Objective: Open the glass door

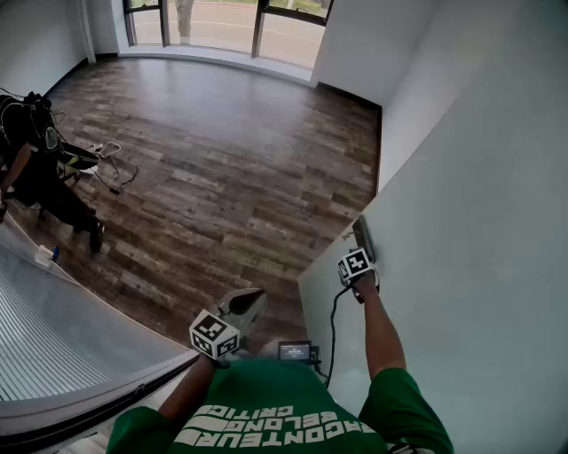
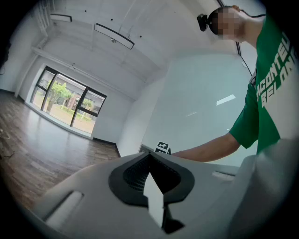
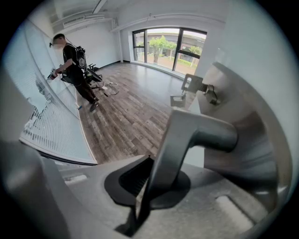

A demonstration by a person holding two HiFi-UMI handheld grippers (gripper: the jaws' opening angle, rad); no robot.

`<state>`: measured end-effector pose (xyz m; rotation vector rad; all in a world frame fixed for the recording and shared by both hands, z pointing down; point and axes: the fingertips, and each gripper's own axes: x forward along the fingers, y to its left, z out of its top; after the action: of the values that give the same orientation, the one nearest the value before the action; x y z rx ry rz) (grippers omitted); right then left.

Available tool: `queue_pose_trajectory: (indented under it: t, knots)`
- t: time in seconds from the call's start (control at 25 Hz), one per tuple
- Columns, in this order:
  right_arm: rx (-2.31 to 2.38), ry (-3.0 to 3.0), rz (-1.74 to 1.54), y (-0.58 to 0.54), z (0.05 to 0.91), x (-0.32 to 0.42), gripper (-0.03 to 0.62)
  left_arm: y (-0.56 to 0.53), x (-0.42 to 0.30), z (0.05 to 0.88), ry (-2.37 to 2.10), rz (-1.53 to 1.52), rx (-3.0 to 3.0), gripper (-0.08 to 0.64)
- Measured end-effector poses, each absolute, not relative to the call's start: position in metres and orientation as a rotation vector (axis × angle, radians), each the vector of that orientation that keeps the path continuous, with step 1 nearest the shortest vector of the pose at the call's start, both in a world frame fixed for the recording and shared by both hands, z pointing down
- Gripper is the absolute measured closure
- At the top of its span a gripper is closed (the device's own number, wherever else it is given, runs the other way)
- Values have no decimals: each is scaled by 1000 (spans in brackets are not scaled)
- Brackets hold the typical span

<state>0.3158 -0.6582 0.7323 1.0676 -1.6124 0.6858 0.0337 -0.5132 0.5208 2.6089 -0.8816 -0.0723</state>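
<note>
The frosted glass door [image 1: 461, 266] fills the right of the head view, its edge standing out over the wooden floor. Its metal lever handle [image 1: 363, 238] sits at that edge. My right gripper [image 1: 358, 282] points steeply down and is shut on the handle; in the right gripper view the grey lever [image 3: 196, 133] runs down between the jaws of the right gripper [image 3: 152, 186], which clamp it. The lock plate [image 3: 191, 84] shows behind. My left gripper [image 1: 251, 300] hovers level in front of my chest, shut and empty, left of the door; in its own view the left gripper [image 2: 150, 163] holds nothing.
A person in black [image 1: 35, 160] stands at the left by cables on the floor [image 1: 111, 164]. A ribbed glass panel [image 1: 62, 337] runs along the lower left. Tall windows [image 1: 231, 22] close the far end. A small screen device [image 1: 295, 351] hangs at my chest.
</note>
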Motion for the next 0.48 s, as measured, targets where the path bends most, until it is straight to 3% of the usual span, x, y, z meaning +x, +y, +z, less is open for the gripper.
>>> queue_pose_trajectory:
  t: [0.48]
  knots:
    - [1118, -1591, 741, -674, 728, 371, 598, -525, 98, 510, -854, -30, 2614, 543]
